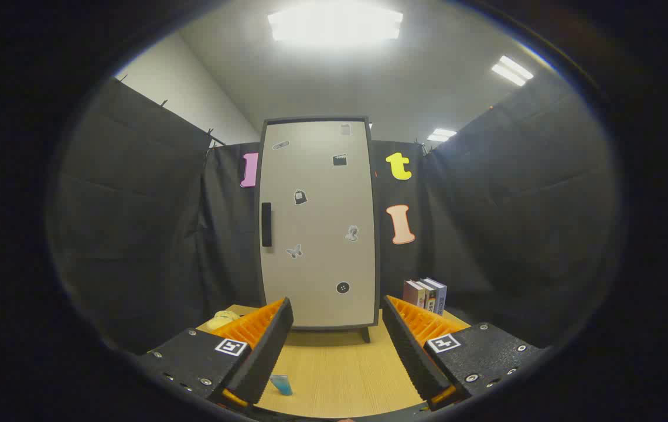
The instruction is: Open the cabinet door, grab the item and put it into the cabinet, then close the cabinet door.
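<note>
On the worktop (334,375) beyond the spread, empty gripper (337,328) stood the cabinet (317,223), its door shut and its handle (266,224) facing the gripper, likely for easy reach; a small blue item (282,384) lay by the left finger

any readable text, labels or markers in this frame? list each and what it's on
No text reads clearly here.
Books beside the cabinet: spine print too small and blurred to read.
Stickers on the closed cabinet door: small pictures, no legible words.
Square marker tags on the gripper bodies: black-and-white patterns, not words.
Blue item on the table between the open fingers: no label readable.
</note>
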The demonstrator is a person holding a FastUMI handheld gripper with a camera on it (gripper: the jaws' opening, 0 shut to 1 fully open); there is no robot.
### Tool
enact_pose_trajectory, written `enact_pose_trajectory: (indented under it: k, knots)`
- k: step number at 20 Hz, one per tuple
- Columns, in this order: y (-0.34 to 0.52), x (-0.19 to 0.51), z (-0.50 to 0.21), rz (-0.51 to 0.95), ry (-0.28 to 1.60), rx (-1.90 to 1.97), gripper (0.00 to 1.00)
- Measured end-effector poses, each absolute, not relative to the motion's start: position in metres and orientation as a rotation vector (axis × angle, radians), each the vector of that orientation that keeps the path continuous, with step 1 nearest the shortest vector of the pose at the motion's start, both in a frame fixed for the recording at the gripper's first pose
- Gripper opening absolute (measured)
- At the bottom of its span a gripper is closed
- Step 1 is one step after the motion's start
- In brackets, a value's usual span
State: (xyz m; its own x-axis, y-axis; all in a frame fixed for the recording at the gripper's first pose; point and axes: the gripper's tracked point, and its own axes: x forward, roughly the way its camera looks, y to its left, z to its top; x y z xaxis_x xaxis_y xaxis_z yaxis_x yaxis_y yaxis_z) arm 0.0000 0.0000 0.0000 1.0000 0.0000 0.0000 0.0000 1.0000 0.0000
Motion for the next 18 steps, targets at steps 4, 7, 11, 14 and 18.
enact_pose_trajectory:
  k: [4,7,11,14,18]
  knots:
    - [-0.006,0.003,0.002,-0.015,-0.013,0.002,0.95]
    - [-0.007,0.005,0.002,-0.027,-0.02,0.0,0.95]
    - [-0.004,0.009,-0.003,-0.027,-0.01,-0.004,0.95]
    - [-0.001,0.011,-0.006,-0.027,-0.002,0.008,0.95]
    - [0.002,0.014,-0.006,-0.027,-0.005,0.005,0.95]
